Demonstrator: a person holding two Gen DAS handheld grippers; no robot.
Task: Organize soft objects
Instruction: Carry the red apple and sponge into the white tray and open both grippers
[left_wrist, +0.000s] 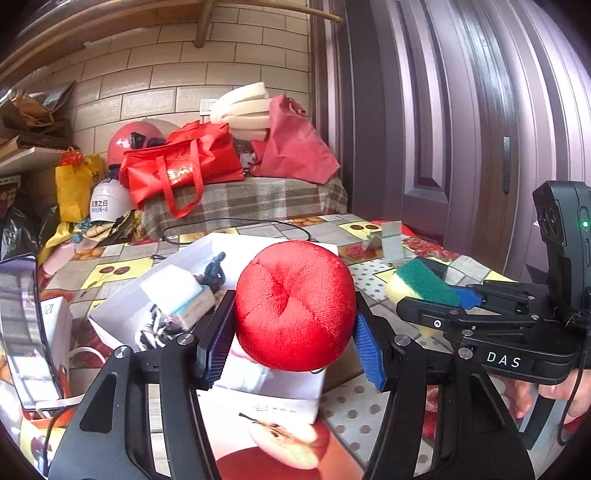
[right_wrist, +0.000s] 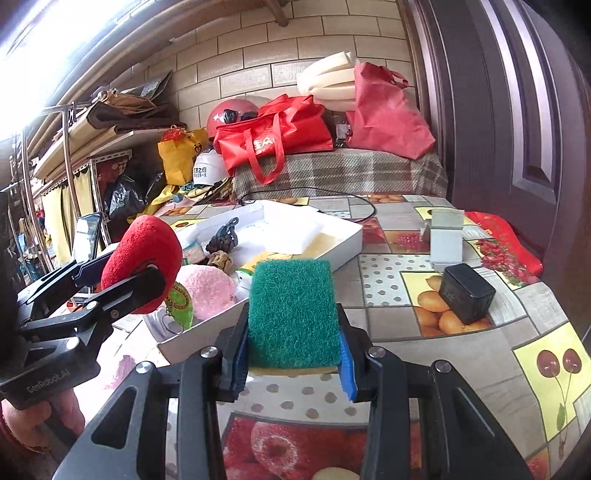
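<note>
My left gripper (left_wrist: 293, 341) is shut on a red plush apple (left_wrist: 295, 304) and holds it above the near corner of a white box (left_wrist: 122, 295); the red plush apple also shows in the right wrist view (right_wrist: 142, 260). My right gripper (right_wrist: 293, 360) is shut on a green and yellow scouring sponge (right_wrist: 293, 314), held above the table to the right of the white box (right_wrist: 332, 243). The sponge also shows in the left wrist view (left_wrist: 417, 282). Inside the box lie a white-topped sponge (left_wrist: 177, 295), a pink plush (right_wrist: 208, 291) and dark knitted pieces (right_wrist: 223, 236).
A black block (right_wrist: 467, 293) and a grey stand (right_wrist: 445, 236) sit on the fruit-print tablecloth (right_wrist: 517, 332) at the right. A phone (left_wrist: 26, 332) stands at the left. Red bags (left_wrist: 181, 162) and foam pads (left_wrist: 243, 107) pile behind, with a dark door (left_wrist: 461, 110) at the right.
</note>
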